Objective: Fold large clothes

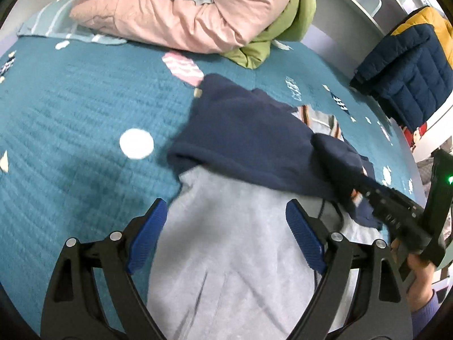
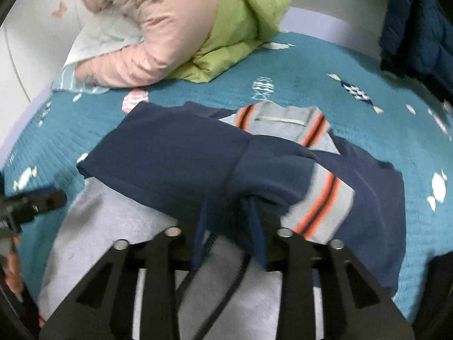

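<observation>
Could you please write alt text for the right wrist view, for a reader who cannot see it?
The right gripper is shut on a navy sleeve of a grey and navy jacket with orange stripes, lying on a teal bedspread. Beyond it lie a pink jacket and a green jacket; the left gripper shows at the left edge.

Left wrist view: set low and close over the grey body of the navy-sleeved sweatshirt [image 1: 240, 249], looking forward across the teal bedspread [image 1: 85, 113] toward the pink padded jacket [image 1: 175, 19] and green jacket [image 1: 283, 28] at the far edge, with the right gripper [image 1: 354, 195] entering at right. Right wrist view: set equally low and near over the same garment [image 2: 181, 158], facing the same far edge from a position further right. Shared ground: the sweatshirt, the bedspread [image 2: 311, 65], both far jackets [image 2: 158, 28] [image 2: 240, 19], the navy quilted jacket [image 1: 407, 82] at right.
</observation>
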